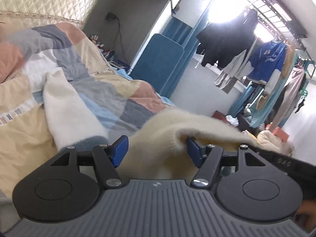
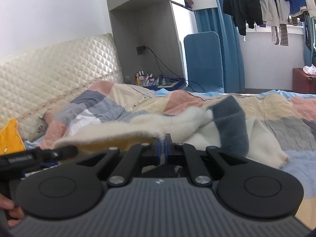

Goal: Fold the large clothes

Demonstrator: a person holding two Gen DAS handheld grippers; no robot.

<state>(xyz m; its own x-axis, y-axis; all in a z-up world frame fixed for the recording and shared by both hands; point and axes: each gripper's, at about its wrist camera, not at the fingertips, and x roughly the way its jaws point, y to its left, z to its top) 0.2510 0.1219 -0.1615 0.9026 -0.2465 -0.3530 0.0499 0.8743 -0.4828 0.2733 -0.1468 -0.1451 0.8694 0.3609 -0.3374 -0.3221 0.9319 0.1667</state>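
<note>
Daylight blasts through the window (image 1: pixel 221 6), blown out to pure white glare, so the hanging clothes (image 1: pixel 227 41) go nearly silhouette. Both fisheye views bend hard at the edges, and the fuzzy sweater (image 2: pixel 138 126) and quilt (image 1: pixel 110 90) look soft, slightly motion-blurred.

- left gripper (image 1: pixel 157 150): jaws spread wide, blue pads (image 1: pixel 119 151) well apart, fuzzy cream sweater (image 1: pixel 169 138) lying between and over the right pad
- right gripper (image 2: pixel 162 148): jaws pressed together, pinching the sweater edge
- left gripper body visible at near left of right wrist view
- bare hand (image 2: pixel 8 209) at lower left edge, partly visible
</note>
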